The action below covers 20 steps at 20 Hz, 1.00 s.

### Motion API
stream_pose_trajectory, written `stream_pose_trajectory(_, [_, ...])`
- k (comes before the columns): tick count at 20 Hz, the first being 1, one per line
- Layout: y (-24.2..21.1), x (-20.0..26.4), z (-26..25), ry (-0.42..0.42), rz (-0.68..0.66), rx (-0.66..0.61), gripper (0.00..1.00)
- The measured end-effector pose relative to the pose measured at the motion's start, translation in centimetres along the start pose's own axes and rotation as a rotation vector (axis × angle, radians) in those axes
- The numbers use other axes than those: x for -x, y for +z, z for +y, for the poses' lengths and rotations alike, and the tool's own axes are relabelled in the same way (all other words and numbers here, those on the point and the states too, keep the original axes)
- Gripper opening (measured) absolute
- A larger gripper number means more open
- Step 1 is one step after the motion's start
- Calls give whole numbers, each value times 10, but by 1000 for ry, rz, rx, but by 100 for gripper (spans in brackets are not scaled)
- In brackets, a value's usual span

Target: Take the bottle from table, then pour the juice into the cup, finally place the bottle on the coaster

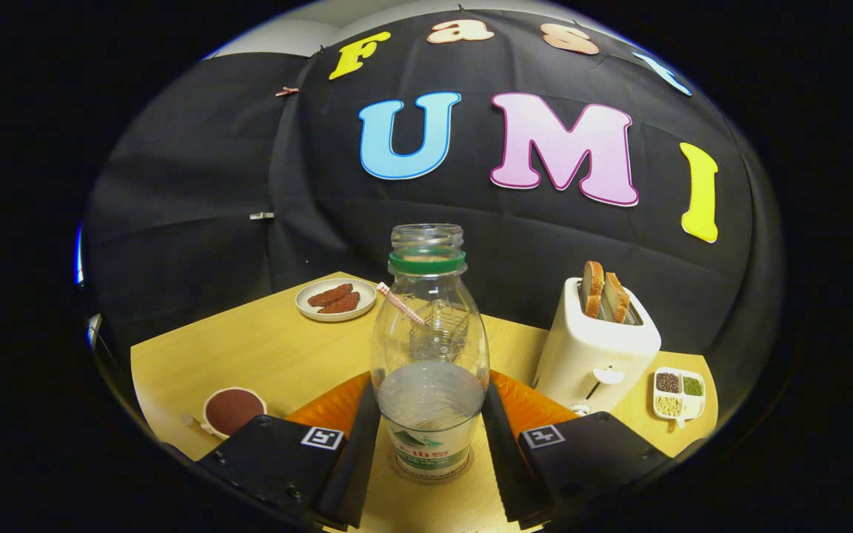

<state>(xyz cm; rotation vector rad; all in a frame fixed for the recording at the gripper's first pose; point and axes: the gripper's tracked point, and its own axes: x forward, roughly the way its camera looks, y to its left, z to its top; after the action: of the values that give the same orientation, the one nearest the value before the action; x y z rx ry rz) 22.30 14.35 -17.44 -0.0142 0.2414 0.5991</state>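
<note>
Gripper view has the hand-held gripper (430, 451) spread apart around the bottle (429, 355), which stands upright on the surface (249, 355) between both fingers, so squeeze evenly low on the body and lift straight to avoid tipping.

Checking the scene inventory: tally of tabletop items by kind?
Bottle, between the gripper's jaws: 1
Cup with straw, behind the bottle: 1
Plate of sausages: 1
Toaster with bread: 1
Divided bean dish: 1
Coaster: 1
Orange mat: 1
Total: 7
</note>
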Motion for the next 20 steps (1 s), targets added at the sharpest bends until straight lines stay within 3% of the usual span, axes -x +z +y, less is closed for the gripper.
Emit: stream_pose_trajectory(20, [-33,-16,-3,-15,-27,-11,77])
